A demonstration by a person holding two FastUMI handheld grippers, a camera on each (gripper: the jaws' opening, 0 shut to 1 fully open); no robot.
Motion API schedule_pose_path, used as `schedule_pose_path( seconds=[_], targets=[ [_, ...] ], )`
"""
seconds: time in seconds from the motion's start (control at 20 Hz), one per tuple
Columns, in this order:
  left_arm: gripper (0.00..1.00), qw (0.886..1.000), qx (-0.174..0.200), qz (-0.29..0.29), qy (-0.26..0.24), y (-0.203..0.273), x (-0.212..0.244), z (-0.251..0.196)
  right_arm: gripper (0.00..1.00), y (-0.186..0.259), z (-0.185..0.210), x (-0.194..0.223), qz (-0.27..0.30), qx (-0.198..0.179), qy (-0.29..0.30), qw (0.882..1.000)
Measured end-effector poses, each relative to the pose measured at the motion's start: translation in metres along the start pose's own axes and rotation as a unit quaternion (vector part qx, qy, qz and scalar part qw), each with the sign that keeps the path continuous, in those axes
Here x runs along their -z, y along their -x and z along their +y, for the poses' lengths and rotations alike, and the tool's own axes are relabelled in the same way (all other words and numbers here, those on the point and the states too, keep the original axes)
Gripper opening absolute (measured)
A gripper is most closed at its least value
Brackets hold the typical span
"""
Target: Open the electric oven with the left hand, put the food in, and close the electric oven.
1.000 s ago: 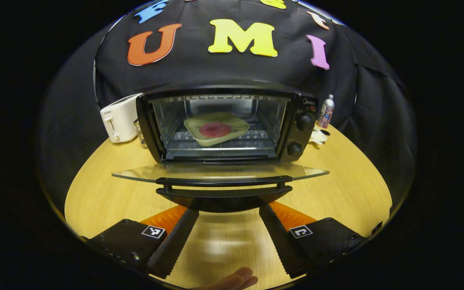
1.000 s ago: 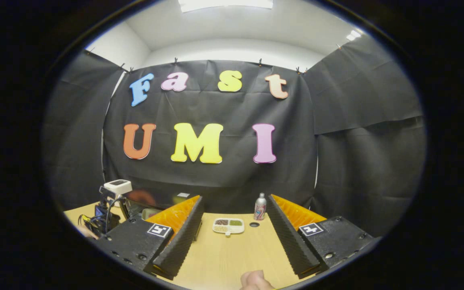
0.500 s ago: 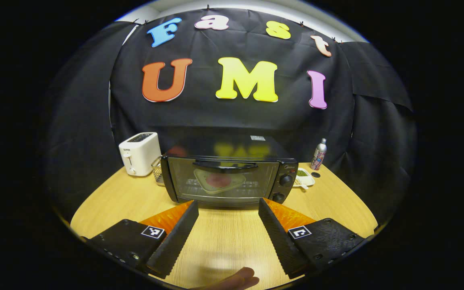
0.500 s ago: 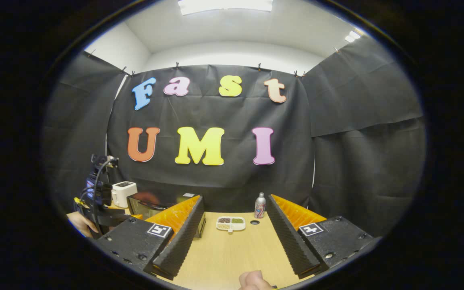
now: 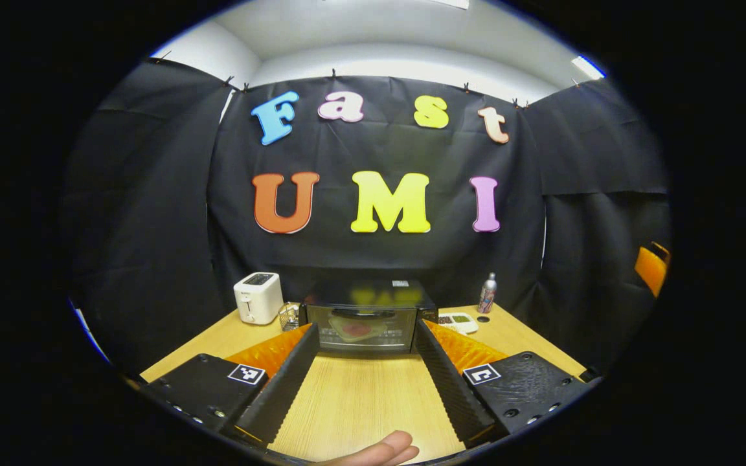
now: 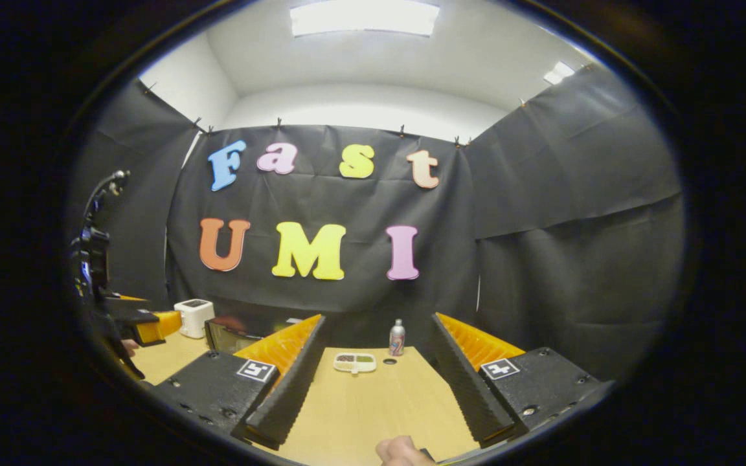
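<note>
Oven (image 5: 366,320) sits door-closed on bench (image 5: 360,401), food plate (image 5: 357,329) visible inside through glass. Left hand-held gripper (image 5: 363,382) hangs spread and empty well back from it; right hand-held gripper (image 6: 376,378) spread too, gripping nothing.

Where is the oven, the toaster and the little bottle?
oven (image 5: 365,329), left gripper view, on its glass door.
toaster (image 5: 258,299), left gripper view, on its front side.
bottle (image 6: 397,338), right gripper view, on its body.

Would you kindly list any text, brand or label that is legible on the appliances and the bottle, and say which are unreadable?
Nothing here is legible.
Oven: sticker on its top, too small to read.
Toaster: no readable marking.
Bottle: printed label, blurred.
Left gripper and right gripper: square coded markers, no words.
</note>
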State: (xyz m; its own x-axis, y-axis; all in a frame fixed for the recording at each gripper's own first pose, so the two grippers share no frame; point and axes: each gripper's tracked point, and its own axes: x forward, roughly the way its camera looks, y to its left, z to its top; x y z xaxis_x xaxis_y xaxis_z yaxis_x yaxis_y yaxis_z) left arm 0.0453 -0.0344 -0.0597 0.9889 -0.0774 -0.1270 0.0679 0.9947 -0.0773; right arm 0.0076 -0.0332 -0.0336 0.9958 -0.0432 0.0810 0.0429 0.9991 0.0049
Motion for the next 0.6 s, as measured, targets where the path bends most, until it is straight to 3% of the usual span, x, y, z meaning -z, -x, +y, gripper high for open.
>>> schedule_pose_path(
  seconds=[0.2,0.25,0.4,0.45,0.5,0.55,0.6],
  targets=[
    [0.95,0.999,0.018,-0.028,0.007,0.048,-0.009,-0.012,0.95,0.021,0.010,0.002,-0.008,0.003,0.006,1.000],
    [0.95,0.999,0.013,-0.031,0.008,0.057,-0.008,-0.009,1.00,0.023,0.013,0.003,-0.006,-0.001,0.004,1.000],
    [0.95,0.998,-0.014,-0.054,0.002,0.069,-0.011,0.010,1.00,0.020,0.016,0.012,0.006,-0.005,-0.001,1.000],
    [0.84,0.998,-0.015,-0.054,0.007,0.072,-0.010,0.012,0.96,0.020,0.018,0.019,0.020,-0.008,-0.003,1.000],
    [0.95,0.998,-0.014,-0.055,0.010,0.074,-0.010,0.014,0.96,0.021,0.025,0.026,0.034,-0.016,-0.007,0.999],
    [0.95,0.998,-0.014,-0.054,0.012,0.074,-0.009,0.017,1.00,0.021,0.030,0.028,0.042,-0.025,-0.010,0.999],
    [0.95,0.998,-0.015,-0.052,0.012,0.075,-0.007,0.019,0.96,0.021,0.033,0.030,0.048,-0.031,-0.011,0.998]
  ],
)
